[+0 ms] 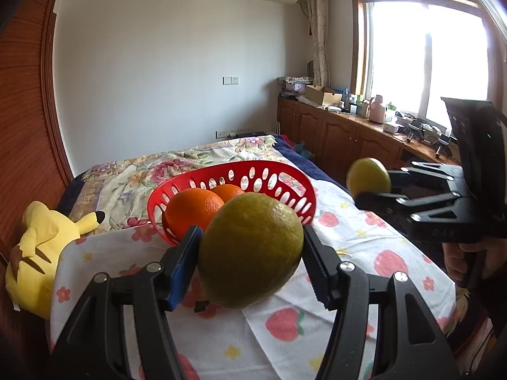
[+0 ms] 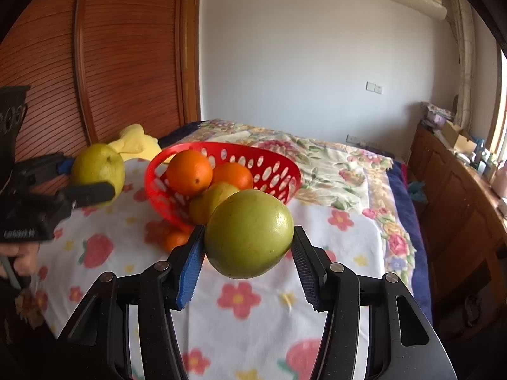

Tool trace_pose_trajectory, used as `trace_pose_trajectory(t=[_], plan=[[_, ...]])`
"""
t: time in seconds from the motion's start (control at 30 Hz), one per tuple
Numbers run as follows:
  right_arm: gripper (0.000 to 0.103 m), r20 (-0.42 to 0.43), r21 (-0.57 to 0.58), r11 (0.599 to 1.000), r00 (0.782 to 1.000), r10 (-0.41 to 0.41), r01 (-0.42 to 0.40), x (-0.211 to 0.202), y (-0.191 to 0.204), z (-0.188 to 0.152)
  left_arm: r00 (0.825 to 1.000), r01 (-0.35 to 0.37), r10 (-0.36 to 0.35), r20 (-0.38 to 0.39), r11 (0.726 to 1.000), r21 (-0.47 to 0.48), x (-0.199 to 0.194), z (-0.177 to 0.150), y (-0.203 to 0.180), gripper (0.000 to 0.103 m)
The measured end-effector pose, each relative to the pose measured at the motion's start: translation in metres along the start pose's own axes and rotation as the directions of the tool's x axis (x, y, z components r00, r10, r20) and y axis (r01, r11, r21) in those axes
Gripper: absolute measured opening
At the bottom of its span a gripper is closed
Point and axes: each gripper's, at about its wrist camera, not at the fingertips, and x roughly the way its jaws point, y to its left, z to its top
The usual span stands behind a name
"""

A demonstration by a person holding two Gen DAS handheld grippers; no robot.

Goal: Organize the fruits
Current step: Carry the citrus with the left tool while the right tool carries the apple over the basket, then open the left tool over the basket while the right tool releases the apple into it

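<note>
Both ribbed-pad tools grip round green fruits (image 1: 250,248) (image 2: 248,232); perforated red plastic basket (image 1: 279,177) behind.

Bright daylight from the blown-out window (image 1: 424,63); fisheye edges bend and darken.

Two green fruits (image 2: 248,232) (image 2: 97,166), four oranges (image 2: 189,172) (image 2: 233,175) (image 2: 209,201) (image 2: 174,240), one red basket (image 2: 279,174), one yellow plush (image 1: 38,253).

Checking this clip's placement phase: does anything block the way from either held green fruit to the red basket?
Nothing visible does. The left gripper and right gripper each clamp a green fruit in open air short of the red basket, which already holds oranges.
</note>
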Motion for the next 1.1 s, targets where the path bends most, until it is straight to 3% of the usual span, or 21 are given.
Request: trace_pose_trajectory(t=[0.23,0.6,0.93,1.1], plan=[[0.055,-0.029,0.017,1.000,0.999,0.024,-0.024,0.057,-0.025,0.033,0.999,-0.010,0.010,-0.034,1.000,-0.005,0.035,0.009,0.007,0.061],[0.055,-0.075,-0.035,0.998,0.996,0.046,-0.048,0.127,-0.030,0.035,0.998,0.011,-0.012,-0.060,1.000,-0.010,0.064,0.012,0.010,0.061],[0.055,-0.066,-0.092,0.995,0.997,0.030,-0.036,0.149,-0.021,0.035,0.997,0.019,-0.019,-0.068,1.000,0.000,0.080,0.016,0.008,0.061],[0.055,-0.035,-0.035,0.997,0.997,0.070,-0.071,0.144,-0.030,0.036,0.997,0.024,-0.023,-0.078,1.000,0.005,0.087,0.016,0.005,0.062]])
